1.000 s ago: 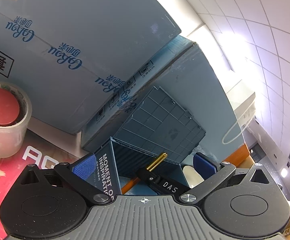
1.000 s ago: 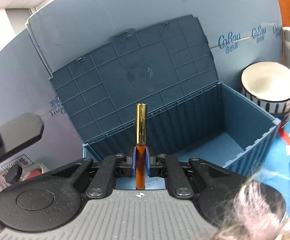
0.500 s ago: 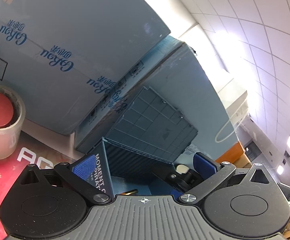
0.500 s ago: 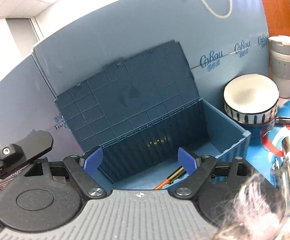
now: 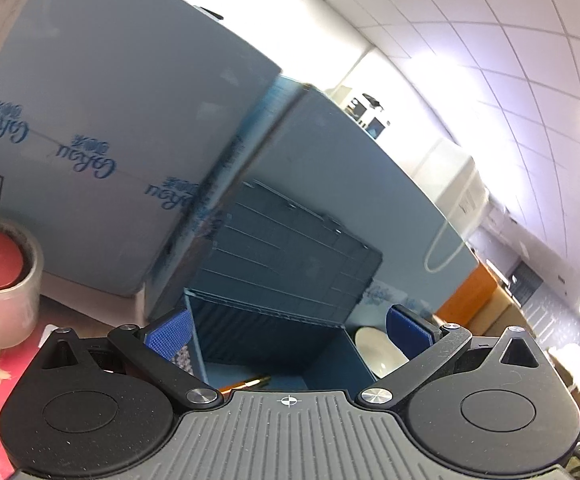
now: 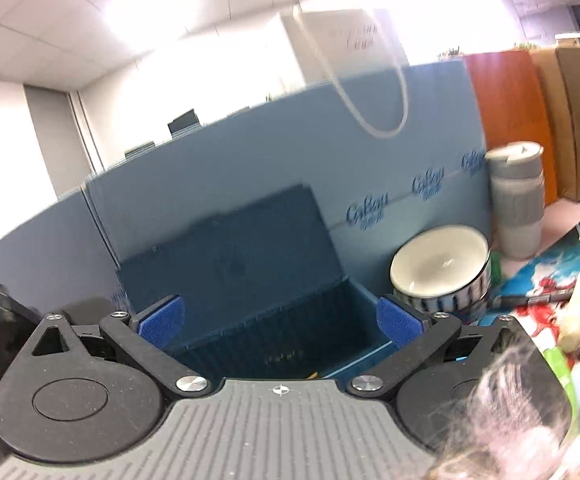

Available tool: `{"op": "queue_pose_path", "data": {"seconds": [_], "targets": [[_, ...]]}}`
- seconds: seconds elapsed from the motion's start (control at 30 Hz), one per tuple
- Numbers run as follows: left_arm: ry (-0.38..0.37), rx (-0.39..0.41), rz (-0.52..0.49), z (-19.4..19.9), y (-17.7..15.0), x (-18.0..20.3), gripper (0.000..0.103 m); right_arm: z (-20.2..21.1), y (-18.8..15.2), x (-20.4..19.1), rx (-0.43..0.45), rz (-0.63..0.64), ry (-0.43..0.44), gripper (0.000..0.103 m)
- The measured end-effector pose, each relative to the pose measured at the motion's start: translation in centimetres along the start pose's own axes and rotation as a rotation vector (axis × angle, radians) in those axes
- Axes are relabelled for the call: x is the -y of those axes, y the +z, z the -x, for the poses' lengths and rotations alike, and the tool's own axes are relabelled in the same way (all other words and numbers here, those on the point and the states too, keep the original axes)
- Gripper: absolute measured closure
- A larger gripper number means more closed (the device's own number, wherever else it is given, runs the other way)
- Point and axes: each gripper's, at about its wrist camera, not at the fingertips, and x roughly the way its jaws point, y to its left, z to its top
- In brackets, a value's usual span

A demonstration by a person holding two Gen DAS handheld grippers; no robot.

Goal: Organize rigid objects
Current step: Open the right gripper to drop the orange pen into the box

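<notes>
The blue partition board (image 5: 102, 120) behind the desk carries a repeated dark-blue script logo that reads roughly "CoRou" with small characters after it (motion blur softens the letters), and the same logo runs along the board in the right wrist view, above the bowl. A black-framed label with bold characters sits at the far left edge of the left wrist view, too cropped to read. The white paper bag (image 6: 345, 44) hanging over the partition bears faint cursive lettering that is too washed out to make out. The task's thing, a pen (image 5: 246, 383) with an orange-brown barrel and a shiny gold end, lies on the floor of the dark blue storage box (image 5: 325, 364), slanted, its gold tip pointing away from the camera; in the right wrist view only a sliver of it shows at the box's near edge. The box stands open, its ribbed, gridded lid (image 6: 226, 256) leaning back against the partition. The left gripper (image 5: 288, 330) has its blue-padded fingers spread wide with nothing between them, hovering at the box's near end. The right gripper (image 6: 280, 320) is likewise spread wide and empty, facing into the box. Just right of the box sits a white bowl (image 6: 439, 268) with a blue-striped outside, and beyond it a grey lidded tumbler (image 6: 517, 204). A roll of clear tape (image 5: 4, 280) with a red disc inside stands well left of the box.
</notes>
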Motion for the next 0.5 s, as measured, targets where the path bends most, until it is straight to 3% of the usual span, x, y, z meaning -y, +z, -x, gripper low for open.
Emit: {"op": "queue_pose_path", "data": {"seconds": [0.2,0.5], "targets": [[-0.018,-0.015,-0.075,-0.1,-0.8,1.9,0.000,2.8,0.4,1.5,0.098,0.010,-0.032,0.000],[-0.034,-0.069,-0.176,-1.0,-2.1,4.1,0.000,5.5,0.5,5.5,0.122,-0.031,-0.121,0.000]]}}
